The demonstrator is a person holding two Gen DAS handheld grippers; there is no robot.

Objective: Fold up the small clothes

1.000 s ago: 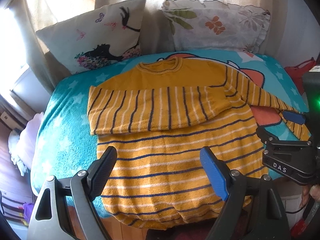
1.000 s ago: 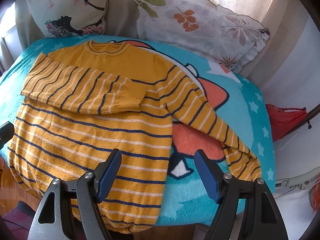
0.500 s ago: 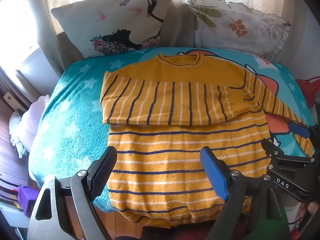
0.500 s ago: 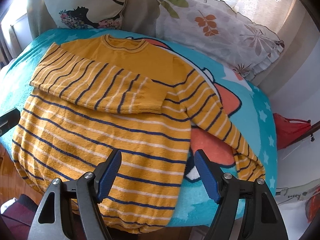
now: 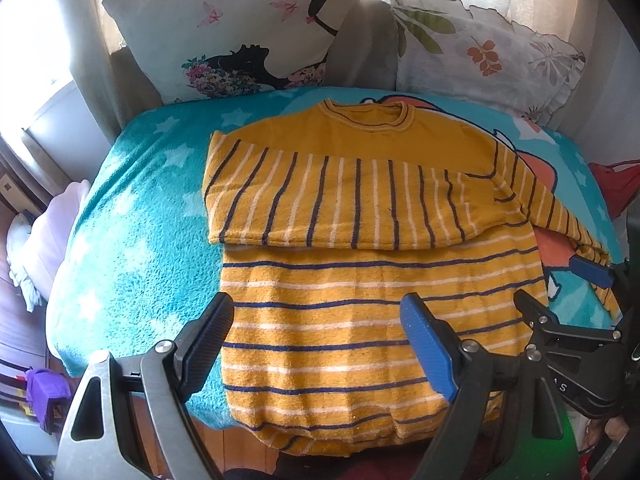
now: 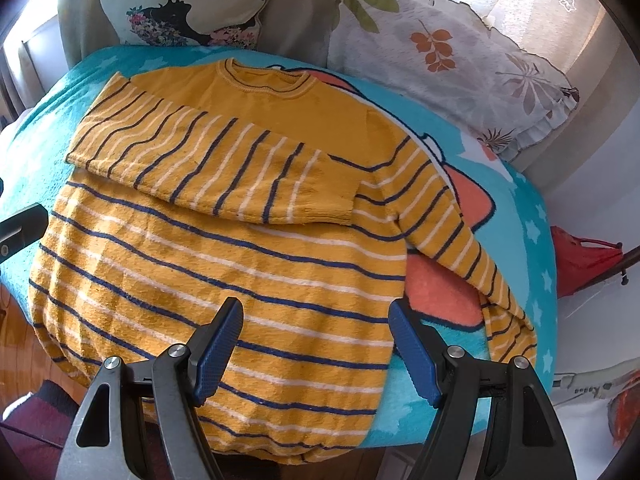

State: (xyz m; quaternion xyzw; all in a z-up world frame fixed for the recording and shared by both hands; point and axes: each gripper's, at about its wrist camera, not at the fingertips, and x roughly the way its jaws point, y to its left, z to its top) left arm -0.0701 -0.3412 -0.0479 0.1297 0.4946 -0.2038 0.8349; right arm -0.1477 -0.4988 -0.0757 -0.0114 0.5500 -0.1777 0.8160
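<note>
A yellow sweater (image 5: 360,320) with navy and white stripes lies flat on a turquoise blanket (image 5: 132,248), neck toward the pillows. One sleeve (image 5: 332,204) is folded across the chest; the other sleeve (image 6: 460,240) trails out to the right toward the blanket's edge. My left gripper (image 5: 316,344) hovers open above the sweater's lower body with nothing between its fingers. My right gripper (image 6: 316,348) stands open over the sweater's lower right part, also empty. In the left wrist view the right gripper (image 5: 560,300) shows at the right edge.
Two pillows (image 5: 240,32) (image 6: 452,52) lean at the back against a curtain. The sweater's hem hangs over the blanket's near edge (image 5: 192,412). A red object (image 6: 584,260) sits beside the bed on the right. Bare turquoise blanket lies left of the sweater.
Both grippers have shifted to the left across the bed, so the sweater sits further right in each view. Their jaws stay equally wide and the sweater has not moved.
</note>
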